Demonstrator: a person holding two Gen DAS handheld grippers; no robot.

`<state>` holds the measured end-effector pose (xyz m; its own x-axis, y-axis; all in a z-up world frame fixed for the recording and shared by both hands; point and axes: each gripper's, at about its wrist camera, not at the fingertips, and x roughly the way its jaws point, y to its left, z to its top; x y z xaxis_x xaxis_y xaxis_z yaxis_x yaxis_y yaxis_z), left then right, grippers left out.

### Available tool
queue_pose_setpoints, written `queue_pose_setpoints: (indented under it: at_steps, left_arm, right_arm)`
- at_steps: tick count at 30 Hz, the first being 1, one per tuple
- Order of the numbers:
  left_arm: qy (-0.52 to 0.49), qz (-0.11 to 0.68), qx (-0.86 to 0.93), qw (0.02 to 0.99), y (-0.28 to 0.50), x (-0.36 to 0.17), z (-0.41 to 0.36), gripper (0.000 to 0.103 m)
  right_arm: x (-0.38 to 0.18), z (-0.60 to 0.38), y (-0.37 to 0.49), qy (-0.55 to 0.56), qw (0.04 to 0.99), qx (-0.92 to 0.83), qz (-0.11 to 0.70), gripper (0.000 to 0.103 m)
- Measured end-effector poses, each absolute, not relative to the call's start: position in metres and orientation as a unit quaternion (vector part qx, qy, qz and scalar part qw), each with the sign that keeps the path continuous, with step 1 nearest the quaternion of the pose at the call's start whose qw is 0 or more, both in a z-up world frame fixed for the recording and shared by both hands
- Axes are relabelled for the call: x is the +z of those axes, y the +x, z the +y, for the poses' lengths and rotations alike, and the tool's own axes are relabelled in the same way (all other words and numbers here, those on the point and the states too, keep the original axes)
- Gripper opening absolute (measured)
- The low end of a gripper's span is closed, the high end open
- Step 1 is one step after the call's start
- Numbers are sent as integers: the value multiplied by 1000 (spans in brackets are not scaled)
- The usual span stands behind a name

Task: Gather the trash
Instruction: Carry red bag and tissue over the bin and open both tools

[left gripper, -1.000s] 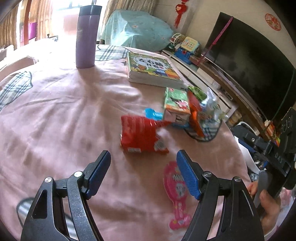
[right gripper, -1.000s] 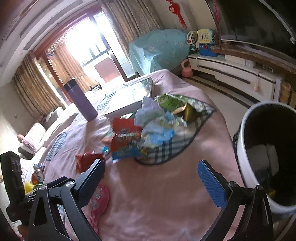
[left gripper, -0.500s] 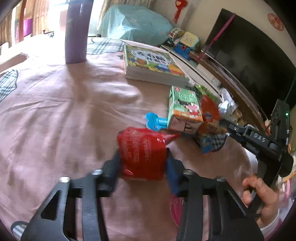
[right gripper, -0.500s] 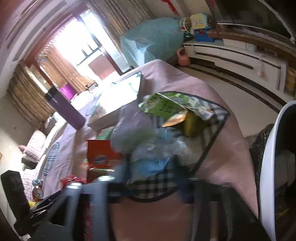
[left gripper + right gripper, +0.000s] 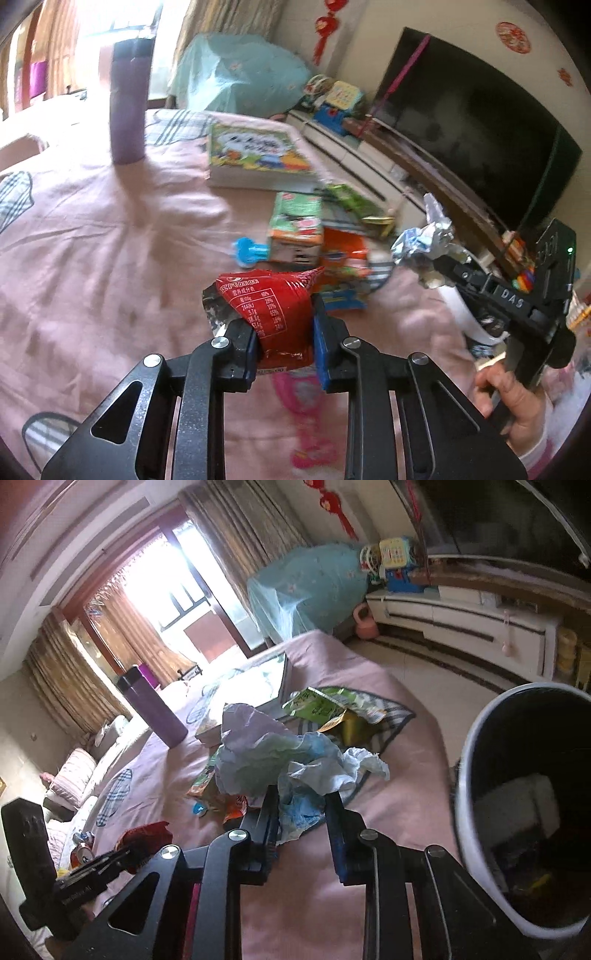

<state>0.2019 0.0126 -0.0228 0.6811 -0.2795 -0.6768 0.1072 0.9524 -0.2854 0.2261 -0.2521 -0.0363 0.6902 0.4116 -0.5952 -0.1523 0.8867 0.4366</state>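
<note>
Tilting down — left claw [image 5: 284, 338] on red wrapper [image 5: 271, 310]

"DAS" on right hand-held gripper [image 5: 436, 271], percentage table (partly legible) on red wrapper [image 5: 273, 306]

A purple flask [image 5: 128, 99] stands upright on the pink cloth [image 5: 92, 258] — well apart from a picture book [image 5: 256, 157] lying flat nearby. Beyond the cloth's far edge sits something under a teal cover [image 5: 240, 74], with toys [image 5: 334, 103] just beside it on a white cabinet [image 5: 461, 624]. A dark TV [image 5: 469, 122] fills the wall — red ornaments [image 5: 325, 27] hang near it.
</note>
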Motion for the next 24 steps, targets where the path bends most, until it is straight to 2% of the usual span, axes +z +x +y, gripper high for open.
queue_pose_setpoints:
  at_steps: [24]
  left_arm:
    - [-49,387,-240,889,187,-5,-127,22]
  right_arm:
    - [-28,-360,150,209,917,62,333,25]
